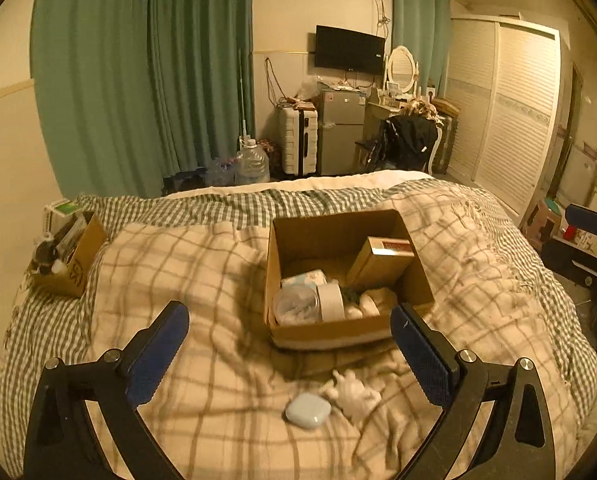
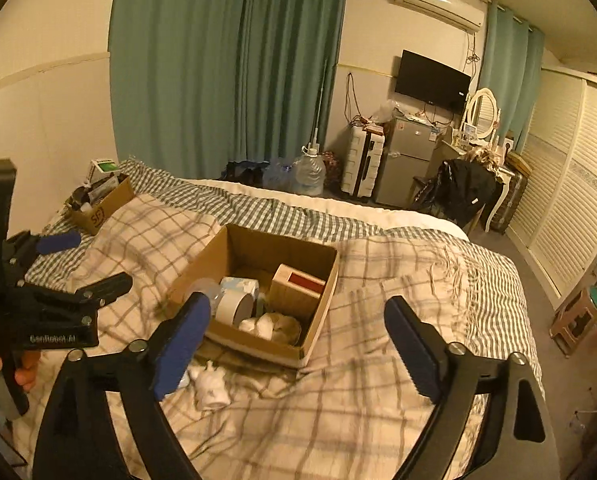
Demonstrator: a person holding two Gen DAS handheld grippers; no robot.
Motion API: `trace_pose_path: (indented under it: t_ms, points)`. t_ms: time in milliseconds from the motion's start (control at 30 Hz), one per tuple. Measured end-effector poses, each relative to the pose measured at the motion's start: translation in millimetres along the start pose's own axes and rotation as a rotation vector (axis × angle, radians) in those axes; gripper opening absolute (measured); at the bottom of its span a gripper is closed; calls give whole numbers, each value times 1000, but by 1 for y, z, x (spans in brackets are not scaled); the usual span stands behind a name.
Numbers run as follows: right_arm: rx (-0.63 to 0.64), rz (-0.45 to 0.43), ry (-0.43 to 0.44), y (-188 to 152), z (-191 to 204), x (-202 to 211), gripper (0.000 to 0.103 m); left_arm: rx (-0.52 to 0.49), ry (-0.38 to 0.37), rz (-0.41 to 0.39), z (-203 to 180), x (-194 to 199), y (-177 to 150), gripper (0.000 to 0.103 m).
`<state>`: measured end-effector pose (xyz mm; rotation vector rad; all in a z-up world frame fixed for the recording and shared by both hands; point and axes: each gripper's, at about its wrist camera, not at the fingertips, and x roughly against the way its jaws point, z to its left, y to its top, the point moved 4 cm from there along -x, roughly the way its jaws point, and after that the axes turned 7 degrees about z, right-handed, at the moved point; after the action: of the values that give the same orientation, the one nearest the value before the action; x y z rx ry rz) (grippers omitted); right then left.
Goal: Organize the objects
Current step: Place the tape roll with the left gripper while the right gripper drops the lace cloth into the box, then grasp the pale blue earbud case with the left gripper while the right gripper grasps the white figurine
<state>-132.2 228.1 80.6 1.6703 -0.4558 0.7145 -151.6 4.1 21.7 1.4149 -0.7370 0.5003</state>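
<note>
An open cardboard box [image 1: 338, 228] sits mid-bed; it also shows in the right wrist view [image 2: 234, 252]. It holds a wooden box [image 1: 378, 262], a tape roll [image 1: 330, 302], a clear round container [image 1: 294, 304] and white soft items. In front of it on the blanket lie a pale blue earbud case [image 1: 307, 410] and a white figurine [image 1: 352, 394], the figurine also in the right wrist view [image 2: 210, 386]. My left gripper [image 1: 290, 344] is open and empty, above these two. My right gripper [image 2: 298, 344] is open and empty, near the box's front corner.
A second cardboard box [image 1: 74, 264] with items stands at the bed's far left by the wall. The plaid blanket [image 1: 202, 280] is rumpled. Beyond the bed are a water jug [image 1: 252, 162], suitcase, fridge, chair and wardrobe. A stool [image 2: 574, 316] stands on the floor to the right.
</note>
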Motion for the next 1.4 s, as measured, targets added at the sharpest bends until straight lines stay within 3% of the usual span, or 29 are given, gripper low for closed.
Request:
trace_pose_path:
  t_ms: [167, 333, 433, 733, 800, 867, 1033, 1133, 1267, 1400]
  points:
    - [-27, -5, -19, -26, 13, -4, 100, 46, -2, 12, 0, -2, -28, 103]
    - [-17, 21, -88, -56, 25, -45, 101, 76, 58, 77, 2, -42, -57, 103]
    - [14, 68, -86, -75, 31, -76, 101, 89, 67, 128, 1, -68, -73, 103]
    - [-48, 208, -14, -112, 19, -140, 101, -39, 141, 305, -23, -139, -116, 103]
    - [-62, 225, -15, -115, 17, -144, 101, -59, 152, 339, -27, -152, -121, 98]
    - [-75, 242, -28, -119, 14, -147, 101, -59, 164, 371, -28, -162, -124, 86]
    - [-94, 253, -15, -121, 11, -149, 101, -96, 141, 391, -38, -176, -125, 85]
    - [-93, 258, -20, -122, 12, -150, 101, -111, 130, 421, -43, -184, -128, 59]
    - [-86, 258, -23, -123, 13, -149, 101, -104, 107, 410, -44, -174, -132, 59]
    - [-67, 242, -24, -122, 17, -145, 101, -28, 86, 355, -35, -139, -133, 59]
